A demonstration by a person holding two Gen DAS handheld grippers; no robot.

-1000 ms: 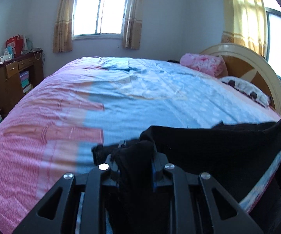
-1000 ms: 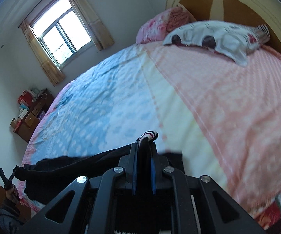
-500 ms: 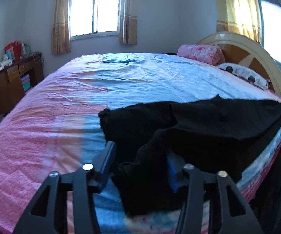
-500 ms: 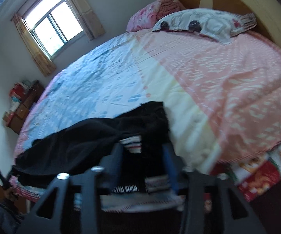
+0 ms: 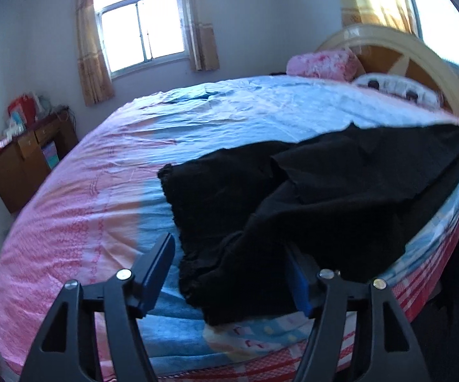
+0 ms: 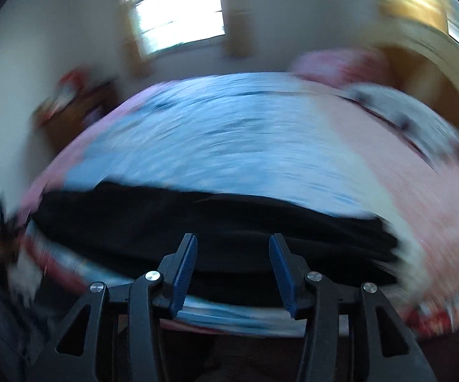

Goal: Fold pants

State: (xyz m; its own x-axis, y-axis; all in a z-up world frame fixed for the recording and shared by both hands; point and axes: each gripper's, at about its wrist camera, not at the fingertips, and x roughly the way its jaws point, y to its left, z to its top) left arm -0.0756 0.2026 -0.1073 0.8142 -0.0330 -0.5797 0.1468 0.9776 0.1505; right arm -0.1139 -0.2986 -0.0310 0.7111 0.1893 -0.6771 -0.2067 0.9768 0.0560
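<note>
Black pants (image 5: 309,191) lie spread along the near edge of the bed (image 5: 102,197), on its pink-and-blue sheet. Left gripper (image 5: 229,273): jaws opening, a fold of the pants between them, pads not pressing it. Right gripper (image 6: 232,270): jaws spread, nothing gripped, pants below. Beyond the pants — a window (image 5: 140,35) on the far wall, a wooden cabinet (image 5: 22,162) left of the bed, pillows by the headboard (image 5: 404,60). The right wrist view is motion-blurred; only the left shows detail.
</note>
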